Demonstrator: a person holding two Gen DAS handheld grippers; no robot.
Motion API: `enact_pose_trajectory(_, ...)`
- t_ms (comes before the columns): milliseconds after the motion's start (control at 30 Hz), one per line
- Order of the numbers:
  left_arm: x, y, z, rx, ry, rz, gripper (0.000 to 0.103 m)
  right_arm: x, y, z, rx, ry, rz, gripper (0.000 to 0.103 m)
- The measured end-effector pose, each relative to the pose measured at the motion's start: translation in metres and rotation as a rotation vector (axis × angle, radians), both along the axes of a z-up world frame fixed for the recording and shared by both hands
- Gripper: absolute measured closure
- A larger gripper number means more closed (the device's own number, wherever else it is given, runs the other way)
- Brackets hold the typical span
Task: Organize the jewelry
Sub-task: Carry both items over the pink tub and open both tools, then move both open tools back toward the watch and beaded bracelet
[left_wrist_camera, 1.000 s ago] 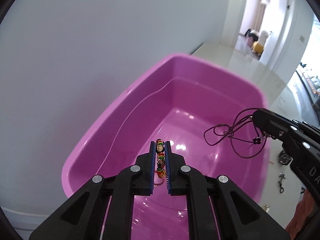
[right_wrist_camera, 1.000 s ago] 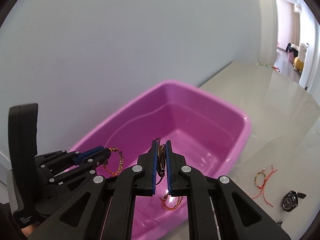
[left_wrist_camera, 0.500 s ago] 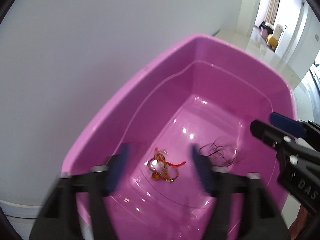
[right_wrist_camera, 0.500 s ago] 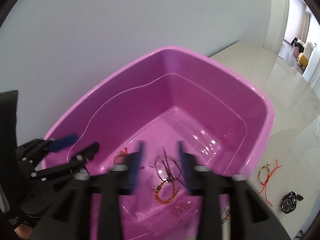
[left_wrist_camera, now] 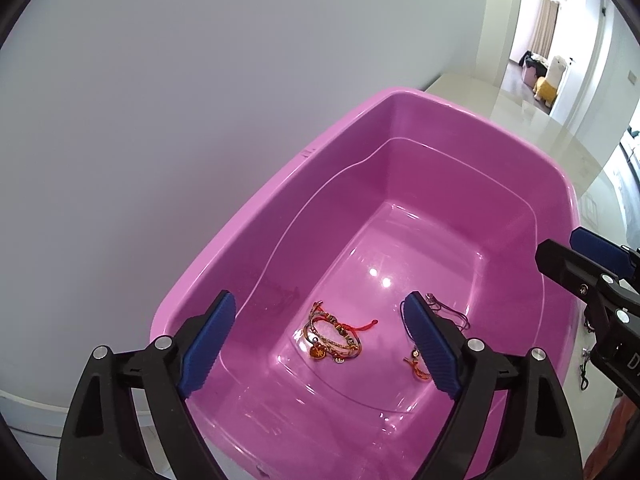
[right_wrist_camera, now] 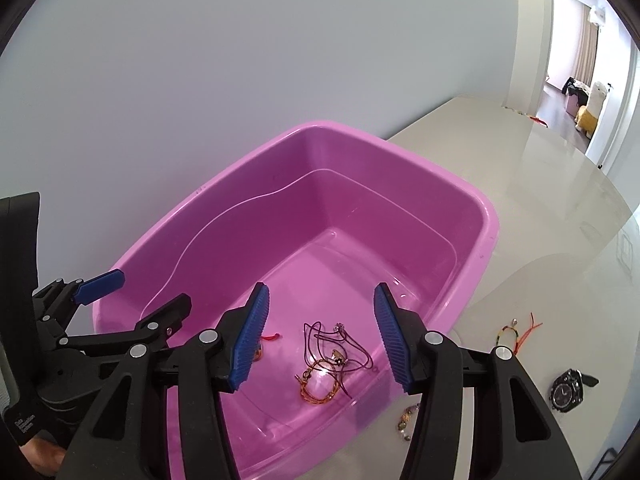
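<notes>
A pink plastic tub (left_wrist_camera: 400, 98) stands against the wall; it also shows in the right wrist view (right_wrist_camera: 490, 216). On its floor lie a beaded bracelet with a red cord (left_wrist_camera: 334, 334), a dark cord necklace (right_wrist_camera: 332, 338) and a gold chain bracelet (right_wrist_camera: 316, 386). My left gripper (left_wrist_camera: 320, 340) is open and empty above the tub's near end. My right gripper (right_wrist_camera: 320, 334) is open and empty above the tub, to the right of the left one.
On the beige table right of the tub lie a red-cord bracelet (right_wrist_camera: 516, 330), a black wristwatch (right_wrist_camera: 568, 390) and small beads (right_wrist_camera: 406, 422). A doorway to another room opens at the far right (right_wrist_camera: 580, 92).
Both grippers have opened and let go: the beaded bracelet and the dark cord necklace have dropped to the tub floor. Both grippers have lifted slightly above the tub.
</notes>
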State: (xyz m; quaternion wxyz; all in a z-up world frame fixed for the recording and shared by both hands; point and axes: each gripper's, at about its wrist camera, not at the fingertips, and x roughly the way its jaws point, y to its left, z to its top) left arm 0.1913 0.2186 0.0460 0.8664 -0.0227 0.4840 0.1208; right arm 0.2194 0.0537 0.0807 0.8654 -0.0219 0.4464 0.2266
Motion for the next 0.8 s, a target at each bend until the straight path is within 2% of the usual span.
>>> enact_pose_trajectory(333, -0.017, -0.005, 0.017, 0.005, -0.027, -0.026, 0.011, -0.019, -0.008, 0.009, -0.007, -0.019, -0.044, 0.045)
enact_pose_trajectory(500, -0.024, -0.008, 0.026, 0.007, -0.039, -0.038, 0.01, -0.028, -0.014, 0.013, 0.0, -0.021, -0.073, 0.039)
enact_pose_trajectory(800, -0.032, -0.015, 0.035, -0.01, -0.055, -0.072, 0.008, -0.045, -0.025, 0.015, 0.019, -0.03, -0.12, 0.035)
